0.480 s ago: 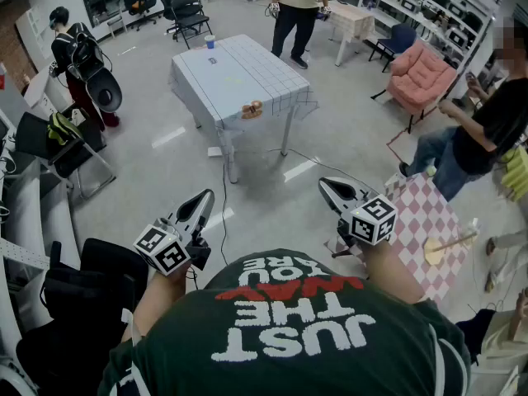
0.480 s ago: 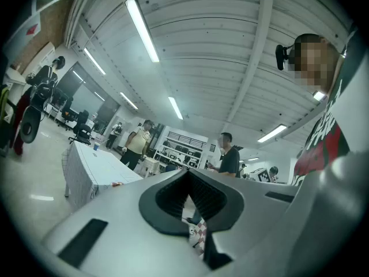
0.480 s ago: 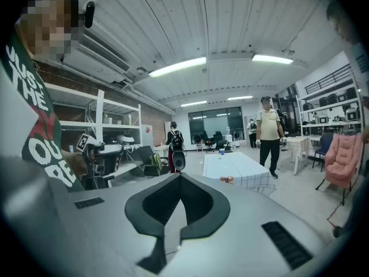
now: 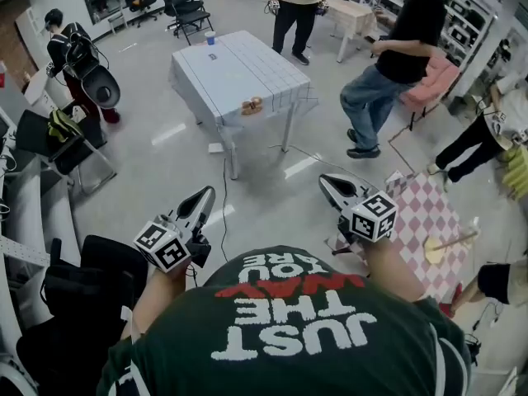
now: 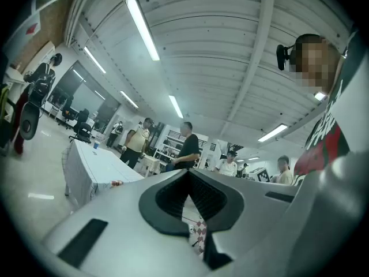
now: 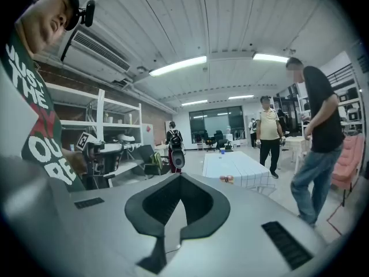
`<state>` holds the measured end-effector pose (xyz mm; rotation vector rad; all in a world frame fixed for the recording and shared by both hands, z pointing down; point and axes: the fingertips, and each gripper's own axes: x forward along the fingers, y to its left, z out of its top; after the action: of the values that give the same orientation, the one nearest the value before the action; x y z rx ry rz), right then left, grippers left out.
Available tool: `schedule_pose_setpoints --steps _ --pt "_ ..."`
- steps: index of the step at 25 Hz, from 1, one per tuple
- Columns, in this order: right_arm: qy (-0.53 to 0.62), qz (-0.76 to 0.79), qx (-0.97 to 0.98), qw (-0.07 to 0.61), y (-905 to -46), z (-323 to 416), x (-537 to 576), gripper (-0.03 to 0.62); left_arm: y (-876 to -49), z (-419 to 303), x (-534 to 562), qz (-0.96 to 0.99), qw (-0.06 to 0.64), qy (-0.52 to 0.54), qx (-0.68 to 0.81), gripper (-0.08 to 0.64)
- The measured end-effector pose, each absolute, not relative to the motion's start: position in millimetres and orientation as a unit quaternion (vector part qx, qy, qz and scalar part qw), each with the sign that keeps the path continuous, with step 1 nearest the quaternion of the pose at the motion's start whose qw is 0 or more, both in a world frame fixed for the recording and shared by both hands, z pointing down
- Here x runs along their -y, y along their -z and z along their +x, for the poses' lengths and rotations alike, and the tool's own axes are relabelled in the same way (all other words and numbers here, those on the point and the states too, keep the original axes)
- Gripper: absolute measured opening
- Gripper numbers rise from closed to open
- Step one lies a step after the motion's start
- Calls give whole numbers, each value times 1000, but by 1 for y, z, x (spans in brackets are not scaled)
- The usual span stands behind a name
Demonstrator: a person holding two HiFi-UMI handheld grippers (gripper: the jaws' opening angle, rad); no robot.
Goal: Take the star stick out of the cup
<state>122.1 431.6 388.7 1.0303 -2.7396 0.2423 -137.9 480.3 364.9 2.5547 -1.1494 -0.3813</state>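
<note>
My left gripper (image 4: 206,195) and right gripper (image 4: 323,181) are held out in front of my chest over the floor, both shut with nothing between the jaws. In the gripper views the left gripper (image 5: 187,172) and right gripper (image 6: 180,176) show pads that meet at the tip. A yellow piece on a thin stick (image 4: 450,244) lies on a pink checkered table (image 4: 421,213) just right of my right gripper; I cannot tell whether it is the star stick. A small blue cup (image 4: 210,39) stands on the far end of a white table (image 4: 239,77).
A small brown object (image 4: 252,106) sits at the white table's near edge. A person in black (image 4: 396,64) walks at the right, another in a yellow shirt (image 4: 297,7) stands behind the table. A cable (image 4: 224,213) runs over the floor. Black chairs (image 4: 82,287) stand at my left.
The person in black has walked from the right edge to the middle right, in front of the pink armchair. Both grippers have stayed where they were.
</note>
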Motion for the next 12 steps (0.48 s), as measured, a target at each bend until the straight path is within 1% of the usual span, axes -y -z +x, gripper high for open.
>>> schedule_pose_setpoints --steps 12 --pt "-91 347 929 91 -388 144 -430 32 -366 -110 -474 894 159 125 399 6"
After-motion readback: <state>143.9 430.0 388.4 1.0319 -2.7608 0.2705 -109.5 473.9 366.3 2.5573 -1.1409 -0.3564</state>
